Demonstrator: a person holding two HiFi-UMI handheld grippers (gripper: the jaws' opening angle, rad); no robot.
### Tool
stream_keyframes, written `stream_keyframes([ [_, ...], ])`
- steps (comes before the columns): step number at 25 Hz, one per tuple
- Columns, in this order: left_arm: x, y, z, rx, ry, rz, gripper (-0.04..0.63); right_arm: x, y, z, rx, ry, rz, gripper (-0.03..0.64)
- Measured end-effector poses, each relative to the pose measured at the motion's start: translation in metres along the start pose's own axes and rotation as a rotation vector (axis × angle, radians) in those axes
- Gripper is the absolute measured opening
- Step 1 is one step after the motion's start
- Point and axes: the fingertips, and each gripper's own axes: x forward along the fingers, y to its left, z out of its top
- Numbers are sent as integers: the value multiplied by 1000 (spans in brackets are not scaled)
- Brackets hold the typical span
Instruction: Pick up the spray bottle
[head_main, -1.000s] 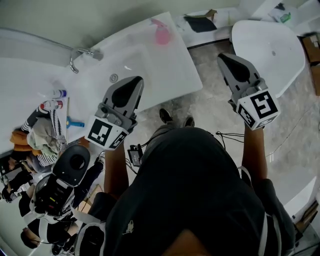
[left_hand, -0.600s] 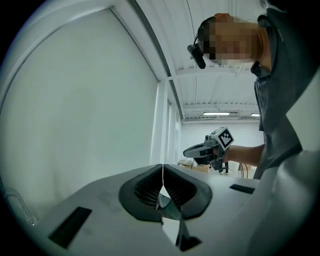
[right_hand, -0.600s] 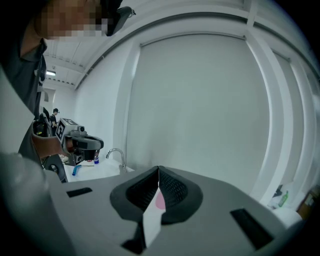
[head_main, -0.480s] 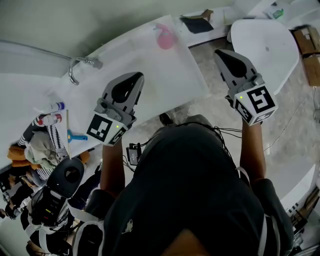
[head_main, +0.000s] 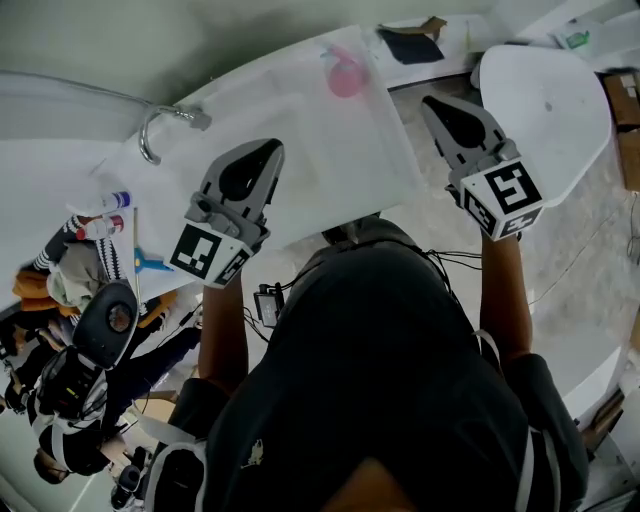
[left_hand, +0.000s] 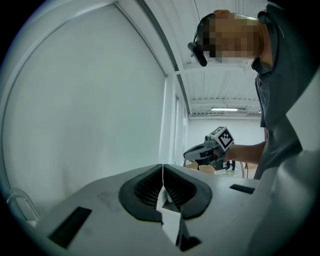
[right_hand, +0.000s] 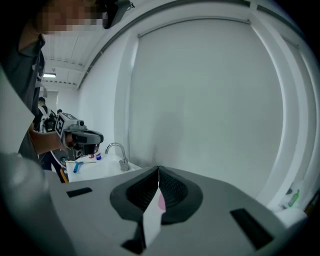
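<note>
Off past the left side of the left jaws: a curved chrome tap (head_main: 190, 118), a glossy hooked arc, rooted at the rim of a smooth white rectangular basin top (head_main: 330, 150). Next, the matte grey plastic left gripper (head_main: 262, 155), seen against that basin top. Ribbed black pads (left_hand: 145, 187) pressed together into one thin seam, pinching nothing. Ahead of those jaws and off to their right, well apart: the translucent pink rounded spray bottle (head_main: 346, 74), upright near the basin top's far right corner. Then the matching grey right gripper (head_main: 432, 104), likewise closed tight pad to pad and empty. Ahead and left of its tips, again the spray bottle (right_hand: 161, 202), glimpsed as a soft pink patch just under the seam in the right gripper view. Beyond the right side of the right jaws: a glossy white rounded fixture (head_main: 545, 100), oval in outline, above a mottled grey stone-look floor (head_main: 590, 200).
</note>
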Motion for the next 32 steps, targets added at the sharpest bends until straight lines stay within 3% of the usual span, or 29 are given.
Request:
stream_keyframes([
  [17,62,1,-14,-60,44,182,5,77,-62,-37,-18,23,213,9],
  [25,60,37,-39,-153,70,185,6,148,-60,-47,-22,99,272,13],
  [26,63,42,-39,-162,71,179,6,156,-63,-50,-17,117,272,33],
  [28,68,50,-40,-169,69,170,6,172,-68,-59,-4,152,273,148],
  [32,77,54,-46,-155,75,136,6,195,-75,-80,2,196,267,172],
])
